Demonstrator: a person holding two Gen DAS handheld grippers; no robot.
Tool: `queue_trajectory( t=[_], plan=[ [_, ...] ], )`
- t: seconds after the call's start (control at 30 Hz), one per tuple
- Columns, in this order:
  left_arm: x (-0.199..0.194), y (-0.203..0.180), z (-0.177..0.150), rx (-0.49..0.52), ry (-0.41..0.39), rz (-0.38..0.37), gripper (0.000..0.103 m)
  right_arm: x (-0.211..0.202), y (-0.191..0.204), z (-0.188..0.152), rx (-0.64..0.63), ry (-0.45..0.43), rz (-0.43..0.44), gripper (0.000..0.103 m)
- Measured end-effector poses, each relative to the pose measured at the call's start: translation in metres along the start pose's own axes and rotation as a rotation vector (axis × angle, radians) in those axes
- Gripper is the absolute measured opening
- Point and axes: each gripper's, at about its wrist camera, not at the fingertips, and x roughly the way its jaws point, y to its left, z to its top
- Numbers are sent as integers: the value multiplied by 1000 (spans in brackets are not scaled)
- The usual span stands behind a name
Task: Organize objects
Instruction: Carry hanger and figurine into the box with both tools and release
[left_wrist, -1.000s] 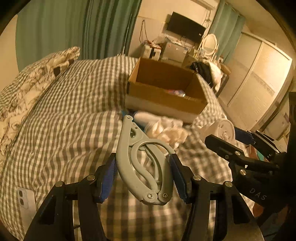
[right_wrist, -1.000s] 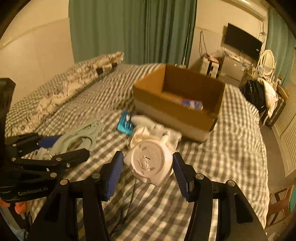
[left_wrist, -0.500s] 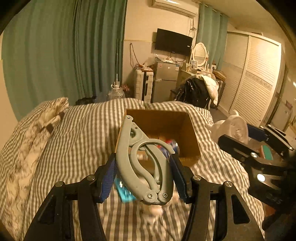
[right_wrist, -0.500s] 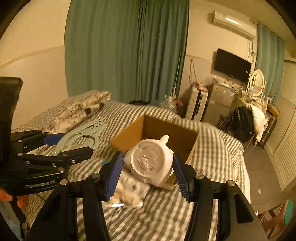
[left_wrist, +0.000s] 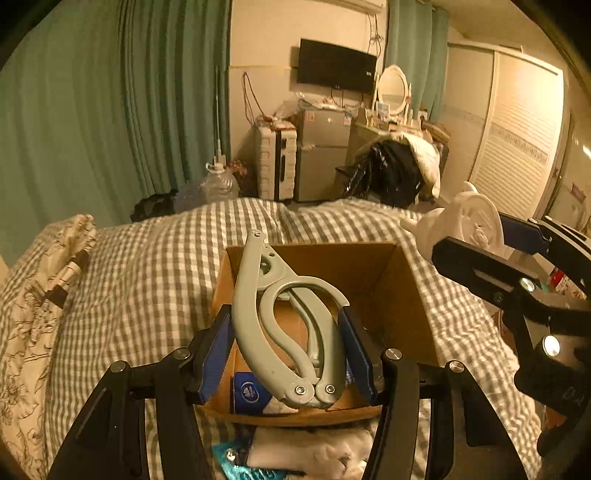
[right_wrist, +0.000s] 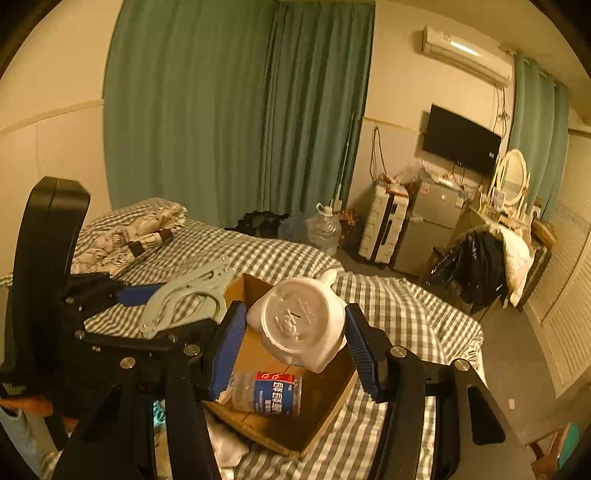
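My left gripper (left_wrist: 288, 343) is shut on a pale green folding hanger (left_wrist: 280, 314) and holds it above the open cardboard box (left_wrist: 402, 291) on the checked bed. My right gripper (right_wrist: 295, 332) is shut on a white piggy bank (right_wrist: 301, 325) and holds it over the same box (right_wrist: 321, 398). The piggy bank also shows in the left wrist view (left_wrist: 465, 221), to the right of the box. The hanger also shows in the right wrist view (right_wrist: 184, 299). Inside the box lies a blue-labelled tub (right_wrist: 269, 393).
A patterned pillow (left_wrist: 40, 295) lies at the bed's left side. White cloth (left_wrist: 314, 450) and a teal packet (left_wrist: 236, 461) lie on the bed in front of the box. Beyond the bed stand a suitcase (left_wrist: 275, 162), a small fridge (left_wrist: 321, 151) and a chair with clothes (left_wrist: 395, 173).
Both grippers have risen and moved forward with their objects, from over the bed's front to above the box. The box now lies right below them.
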Motion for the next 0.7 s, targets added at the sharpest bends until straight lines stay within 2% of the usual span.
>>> queue_trajectory(
  t=[0.27, 0.33, 0.37, 0.4, 0.43, 0.47, 0.7],
  plan=[
    [39, 8, -14, -28, 42, -67, 59, 59, -14, -17, 43, 103, 47, 54],
    [40, 9, -17, -29, 34, -66, 64, 65, -12, -22, 54, 111, 51, 55],
    [38, 10, -18, -27, 27, -56, 74, 67, -14, -24, 62, 107, 49, 63],
    [37, 10, -19, -26, 23, -46, 85, 67, -16, -26, 70, 103, 40, 72],
    [33, 11, -21, -26, 14, -29, 88, 66, -17, -27, 79, 99, 27, 82],
    [28, 12, -22, -27, 5, -18, 91, 61, -19, -28, 84, 90, 15, 83],
    [-22, 27, -34, -50, -25, 42, 94, 6, -26, -26, 93, 47, -41, 86]
  ],
)
